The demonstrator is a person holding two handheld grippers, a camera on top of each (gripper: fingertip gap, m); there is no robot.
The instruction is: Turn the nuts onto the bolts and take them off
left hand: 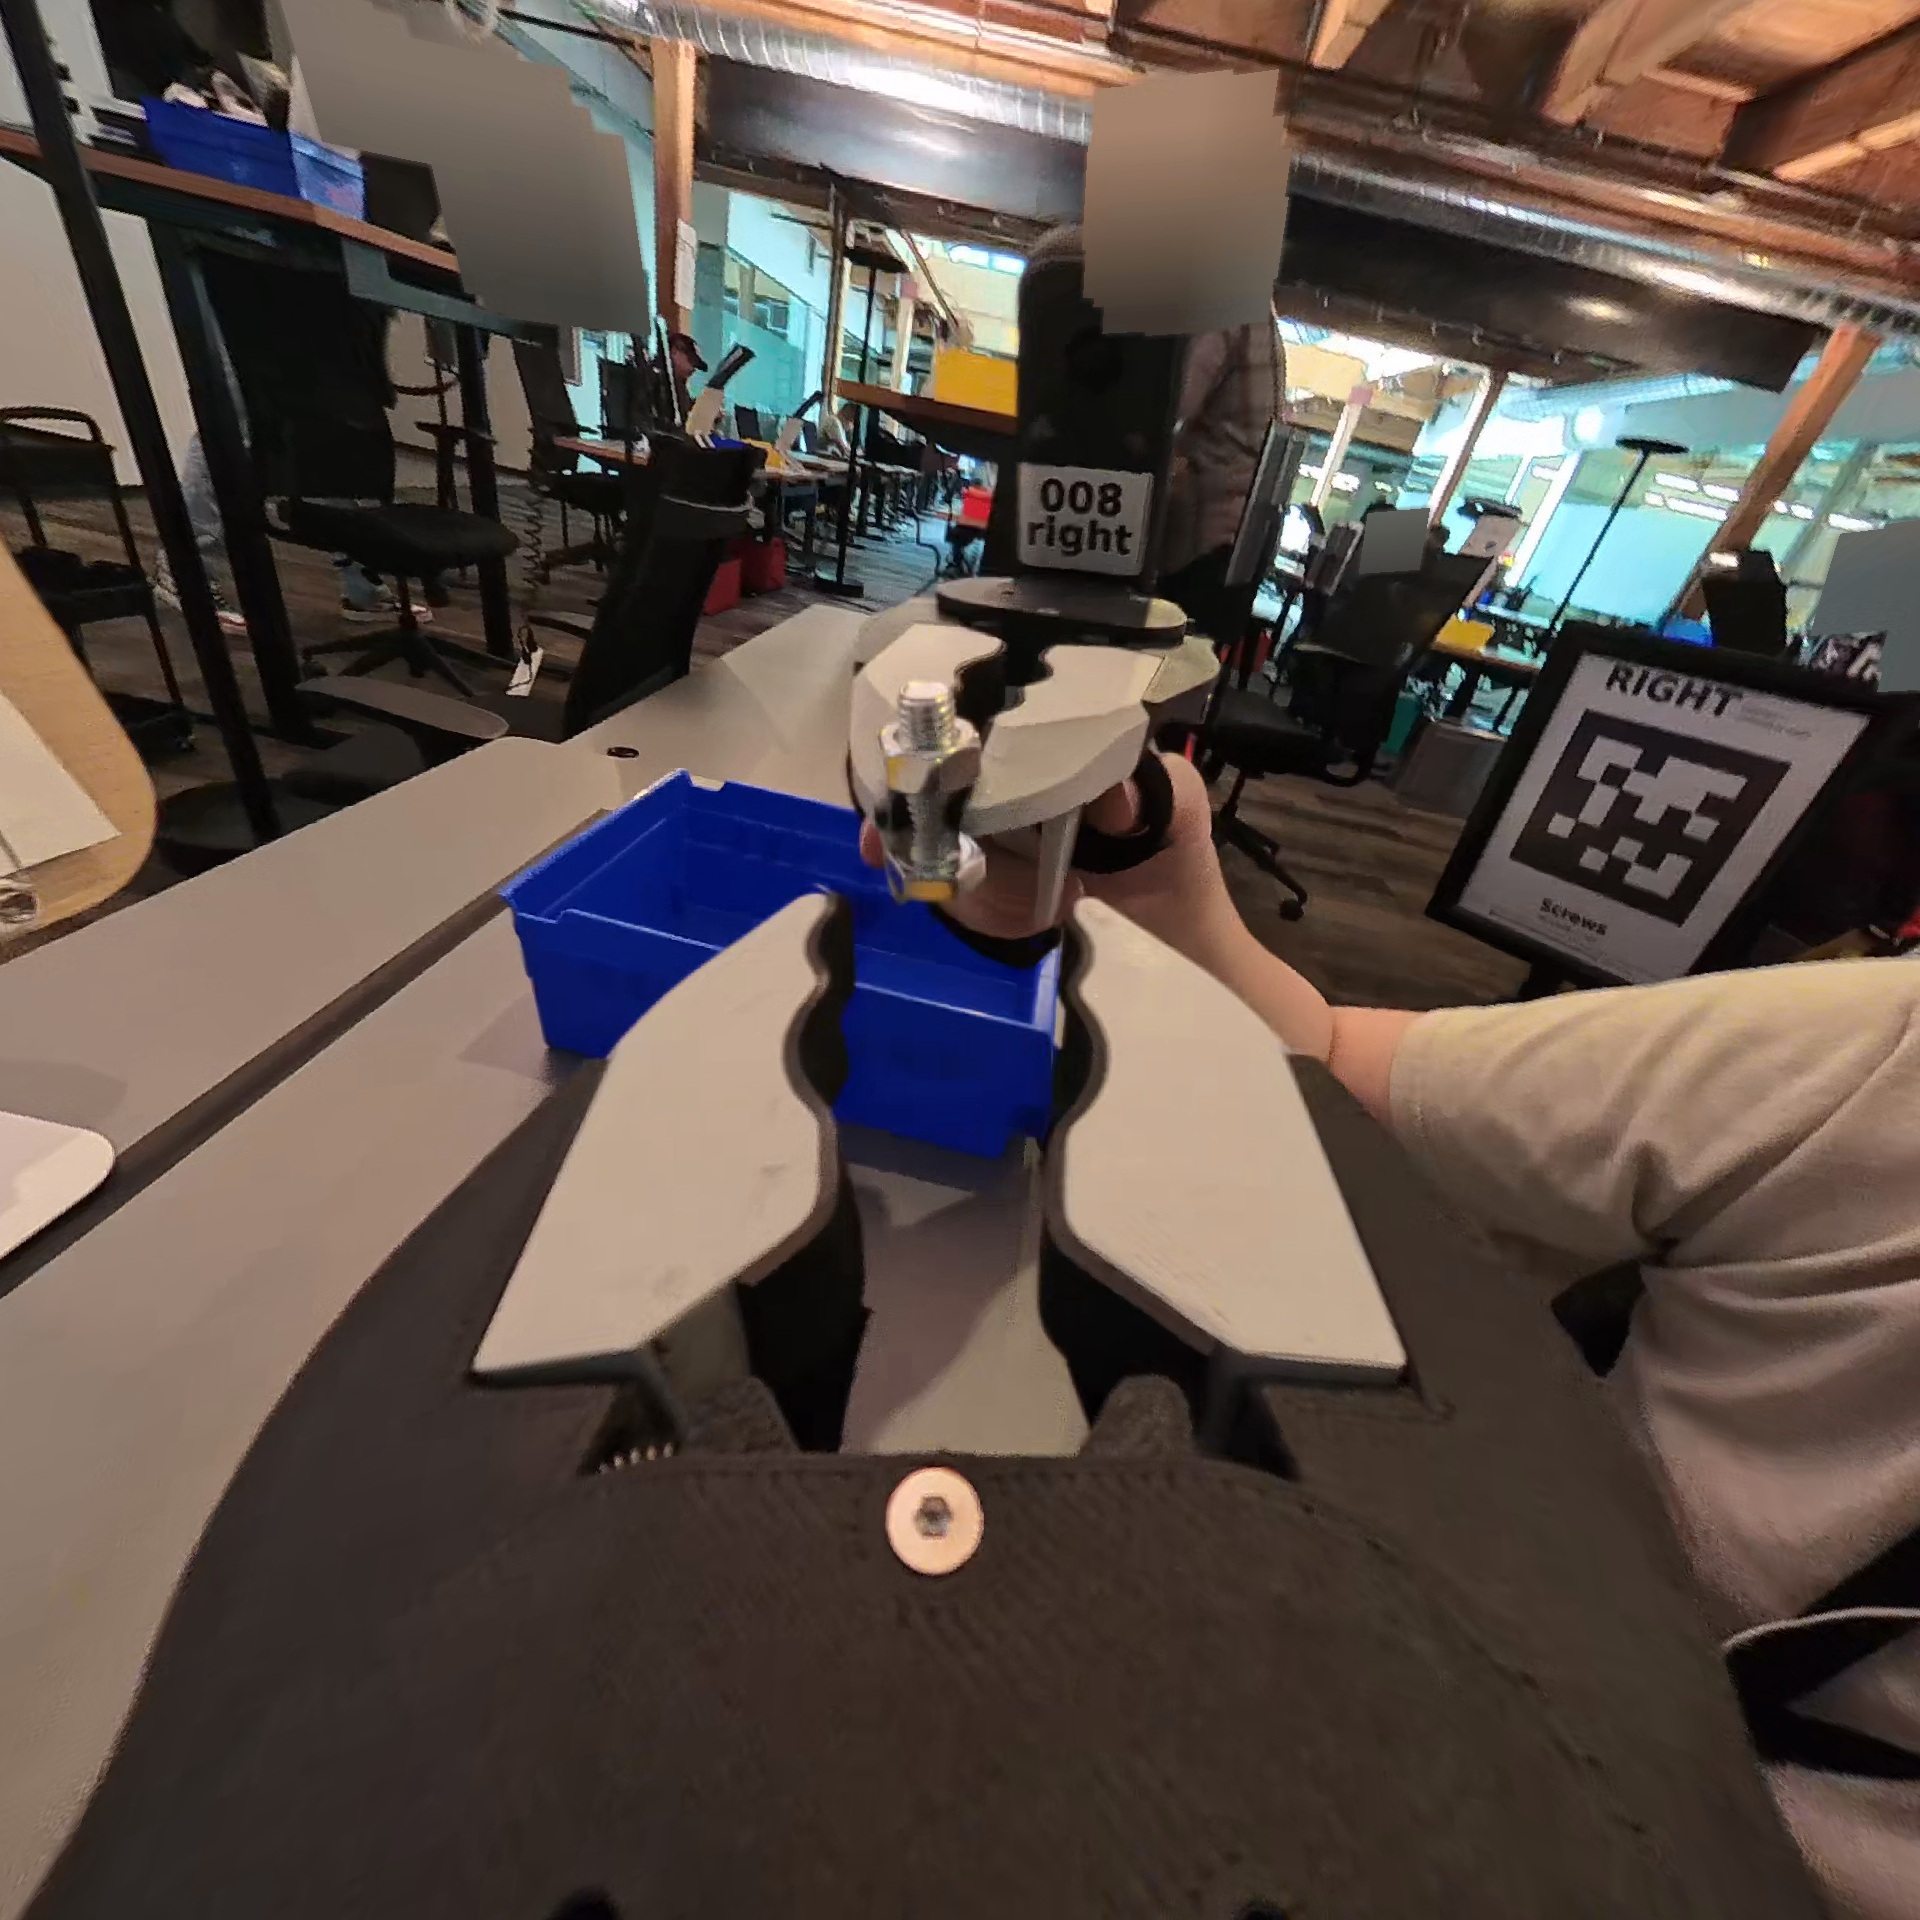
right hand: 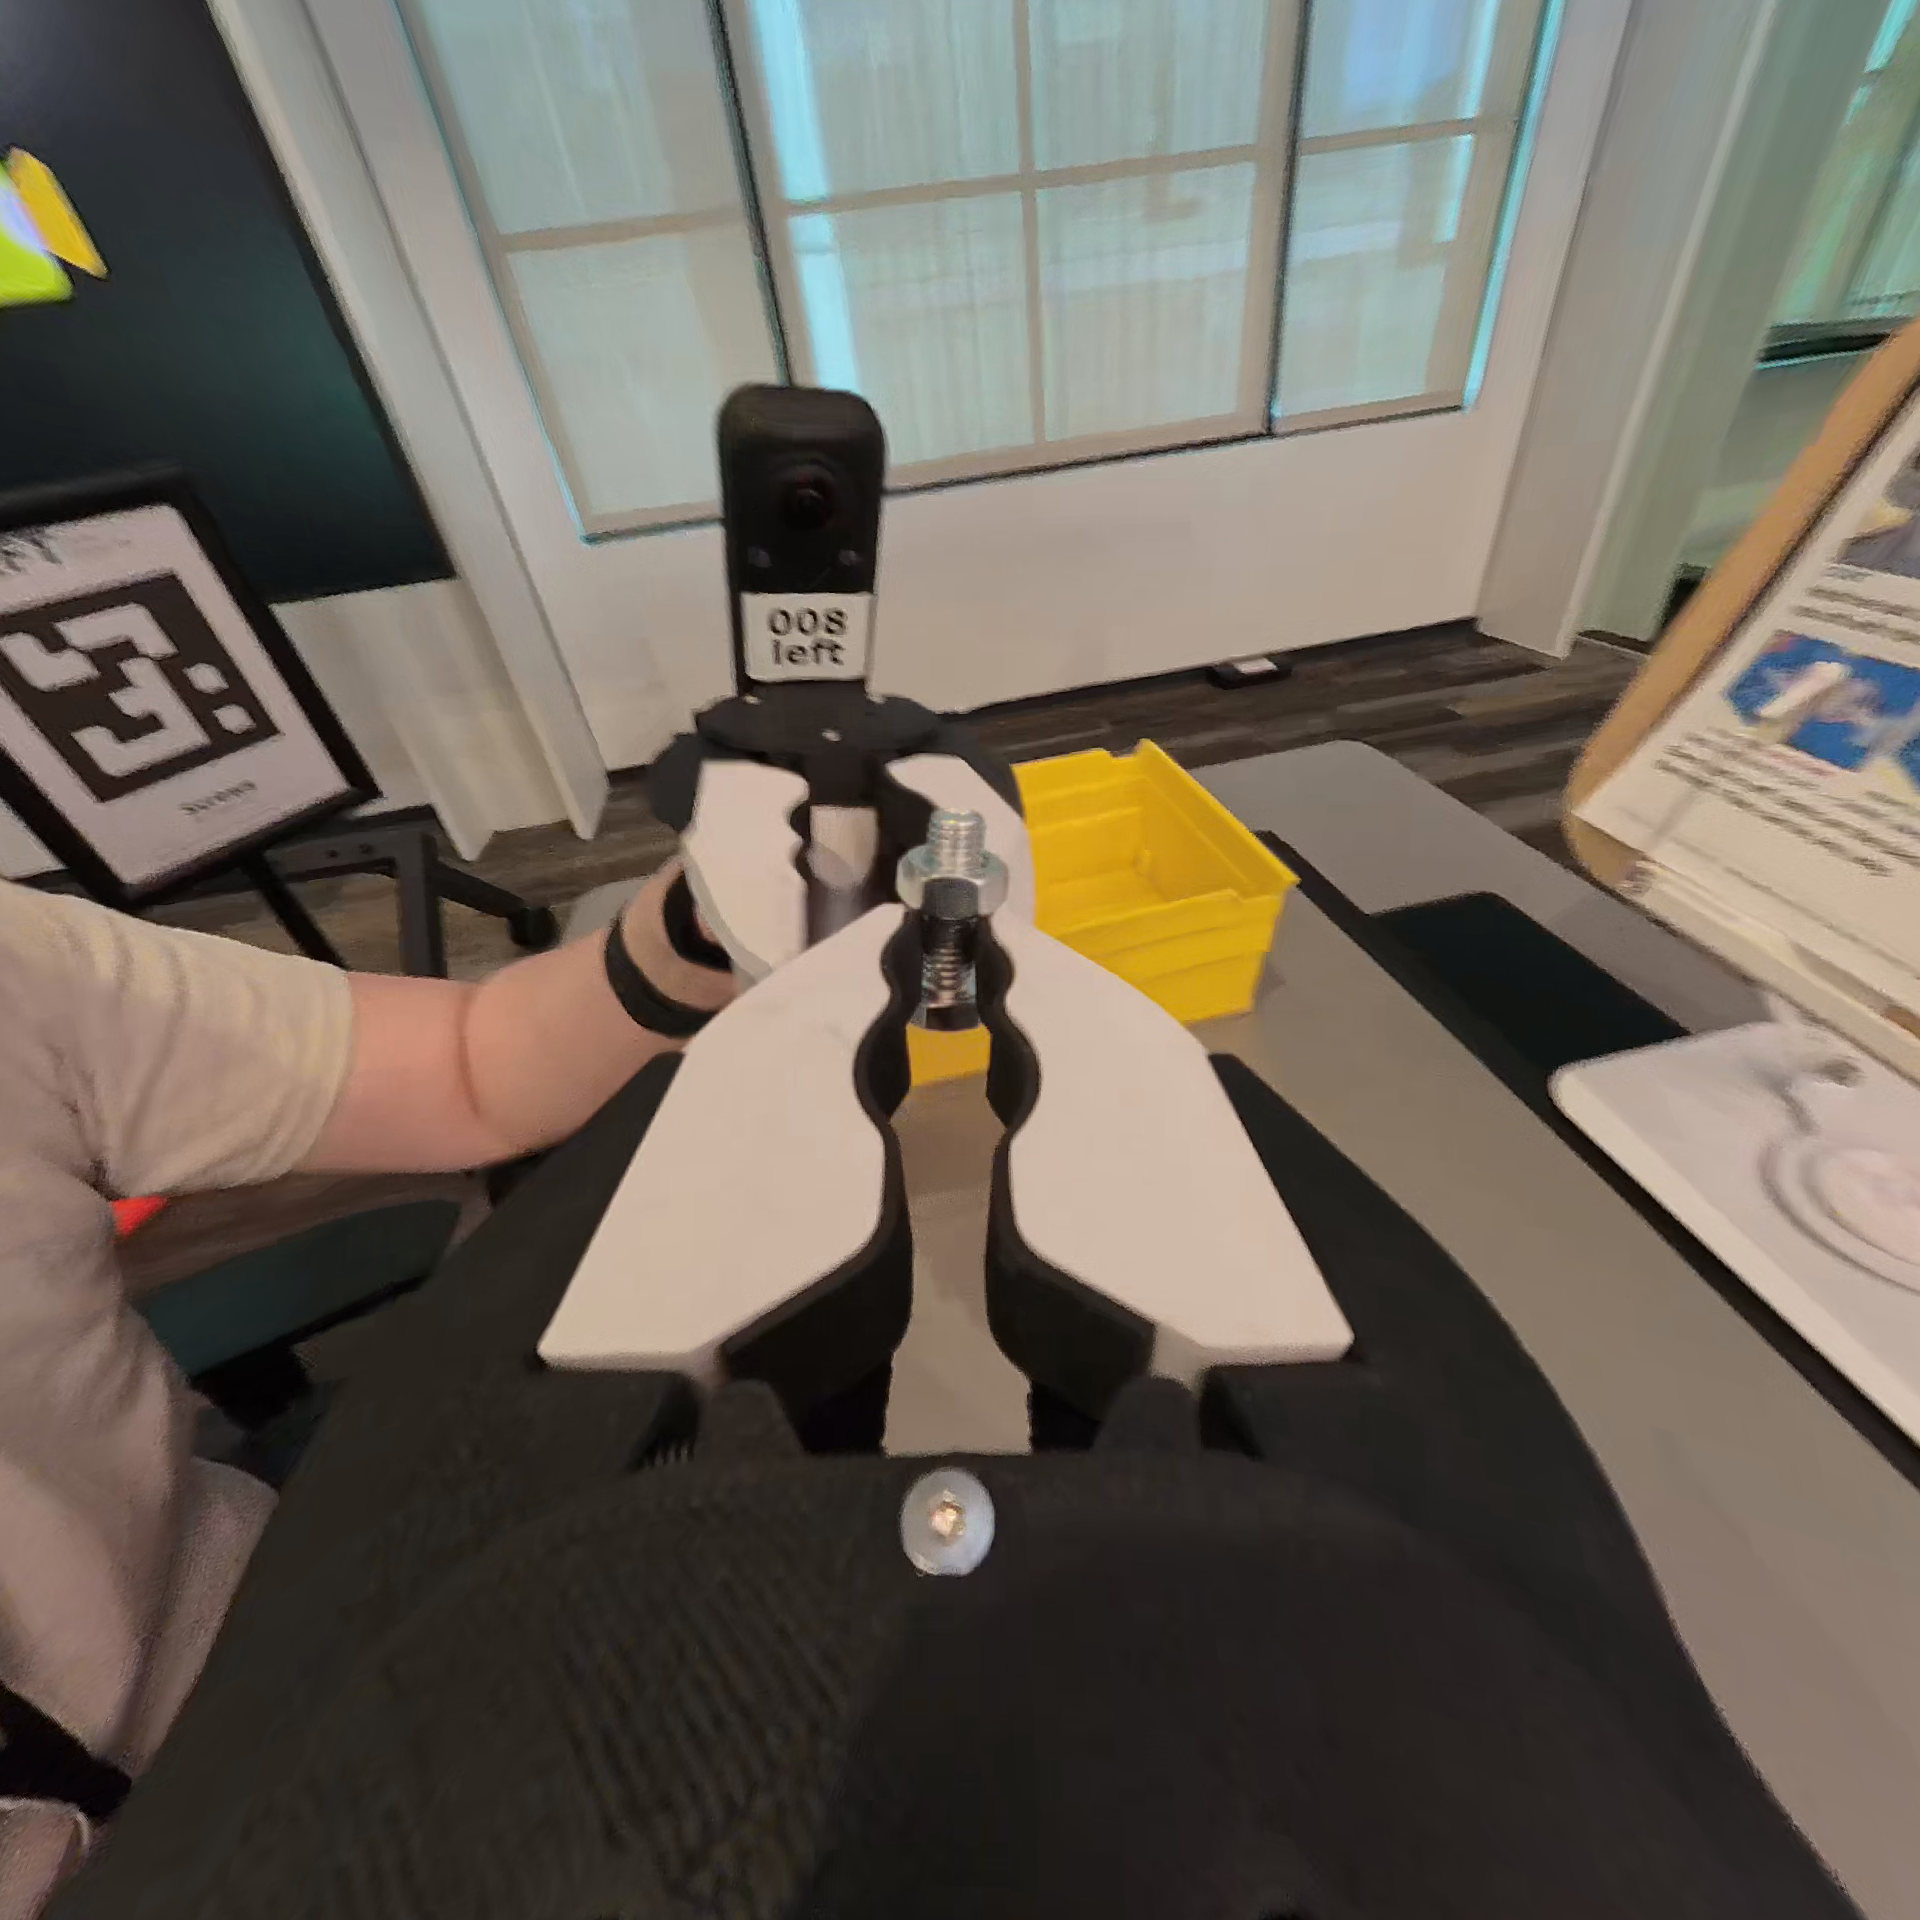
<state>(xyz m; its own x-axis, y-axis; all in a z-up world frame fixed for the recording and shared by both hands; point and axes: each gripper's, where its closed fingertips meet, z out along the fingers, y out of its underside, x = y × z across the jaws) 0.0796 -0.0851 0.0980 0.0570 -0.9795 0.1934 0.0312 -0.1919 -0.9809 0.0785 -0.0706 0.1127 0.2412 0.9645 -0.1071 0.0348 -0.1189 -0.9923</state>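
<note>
right claw (right hand: 948, 925) hides bolt (right hand: 943, 961) shank.

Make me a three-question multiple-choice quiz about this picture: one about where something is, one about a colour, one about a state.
1. Where is the bolt?
A. In the right gripper
B. In the yellow bin
C. On the floor

2. What colour is the bin just beyond the left gripper?
A. Red
B. Blue
C. Green

3. The left gripper is:
A. Open, empty
B. Shut on the nut
C. Missing

Answers: A, the right gripper's fingers clamp the bolt upright; B, the plastic is plainly blue; A, a gap separates its fingers, nothing between.
</note>
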